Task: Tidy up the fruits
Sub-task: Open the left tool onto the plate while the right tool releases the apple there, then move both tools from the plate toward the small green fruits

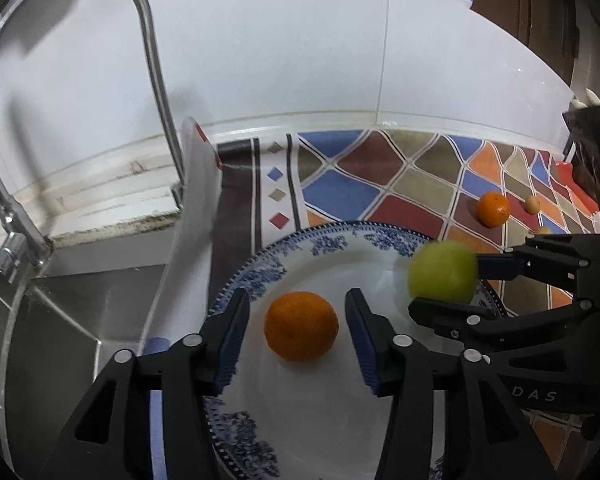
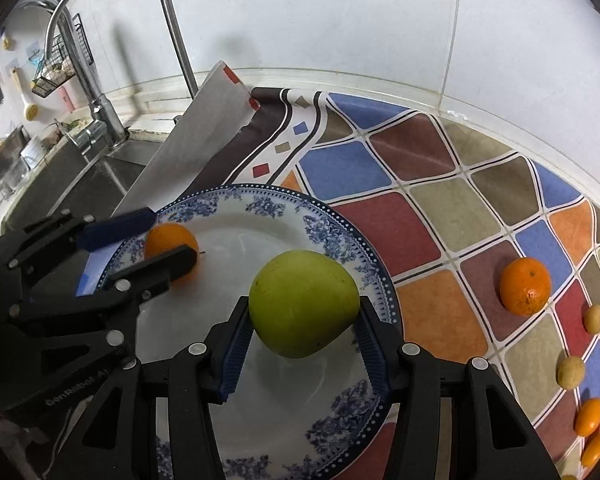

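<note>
Kitchen counter under a multicoloured tile-pattern mat (image 2: 400,224), white wall tiles behind, sink (image 1: 80,300) and faucet (image 1: 148,40) toward 9–10 o'clock. Blue-and-white plate (image 2: 340,240) at centre.

Left gripper (image 1: 298,334): jaws apart, straddling an orange (image 1: 301,326) that rests on the plate — clear gap at each pad, no contact seen. Judged released.

Right gripper (image 2: 304,344): blue pads pressed on both flanks of a green pear-shaped fruit (image 2: 303,303), held over the plate's 3 o'clock half; long axis running roughly 10 to 4 o'clock, narrow end toward 4. Resting on or just above the plate — cannot tell.

Loose fruit off the plate at 3–4 o'clock: second orange (image 2: 525,286), small pale fruits (image 2: 570,371), small orange ones (image 2: 589,422). Right hand nearer these — likely the next reach.
</note>
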{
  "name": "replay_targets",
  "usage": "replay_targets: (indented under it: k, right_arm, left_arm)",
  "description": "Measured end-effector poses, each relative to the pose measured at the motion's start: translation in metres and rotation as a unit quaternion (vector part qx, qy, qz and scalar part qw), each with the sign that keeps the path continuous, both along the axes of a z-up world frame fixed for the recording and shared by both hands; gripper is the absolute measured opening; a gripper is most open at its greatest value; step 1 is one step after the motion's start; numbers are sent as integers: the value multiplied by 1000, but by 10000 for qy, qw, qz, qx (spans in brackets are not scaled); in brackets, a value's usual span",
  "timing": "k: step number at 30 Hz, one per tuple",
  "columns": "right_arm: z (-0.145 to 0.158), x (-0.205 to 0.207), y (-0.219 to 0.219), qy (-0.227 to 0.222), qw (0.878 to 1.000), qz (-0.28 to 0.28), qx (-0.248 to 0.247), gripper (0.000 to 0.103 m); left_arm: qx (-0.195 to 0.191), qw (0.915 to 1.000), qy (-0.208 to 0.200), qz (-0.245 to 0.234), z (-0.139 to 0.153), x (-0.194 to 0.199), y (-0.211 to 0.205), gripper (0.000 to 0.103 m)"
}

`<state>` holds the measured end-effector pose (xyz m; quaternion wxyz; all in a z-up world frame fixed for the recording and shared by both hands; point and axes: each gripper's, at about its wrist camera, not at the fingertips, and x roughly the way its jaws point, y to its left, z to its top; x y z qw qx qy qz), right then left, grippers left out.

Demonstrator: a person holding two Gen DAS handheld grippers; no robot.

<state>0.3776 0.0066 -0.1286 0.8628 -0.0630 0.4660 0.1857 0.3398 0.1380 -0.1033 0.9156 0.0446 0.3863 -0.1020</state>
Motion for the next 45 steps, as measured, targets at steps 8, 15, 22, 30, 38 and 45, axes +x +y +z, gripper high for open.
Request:
replay_targets:
  k: [8, 15, 22, 30, 38, 45]
  right_arm:
    - [20, -20, -6, -416, 9989, -217, 5, 62]
    - [40, -50, -18, -723, 9961, -492, 145, 62]
    - [64, -91, -33, -1174, 9898, -795, 147, 63]
    - [88, -137, -61, -1642, 9788, -1217, 118, 68]
    - [93, -167, -96, -1784, 9742, -1381, 34, 68]
    - [90, -182, -124, -1799, 9780, -1058, -27, 68]
  left_arm:
    - [-105, 9996, -195, 191, 20, -22, 7, 62]
    - [-140, 9987, -444, 203, 43, -48, 4, 69]
    - [-197, 9971, -740, -9, 63, -80, -8, 73]
    - [-278, 9944, -956, -349, 77, -111, -32, 77]
    - [-159, 9905, -1259, -523, 85, -140, -64, 81]
    - [22, 9885, -1440, -461, 87, -164, -96, 87]
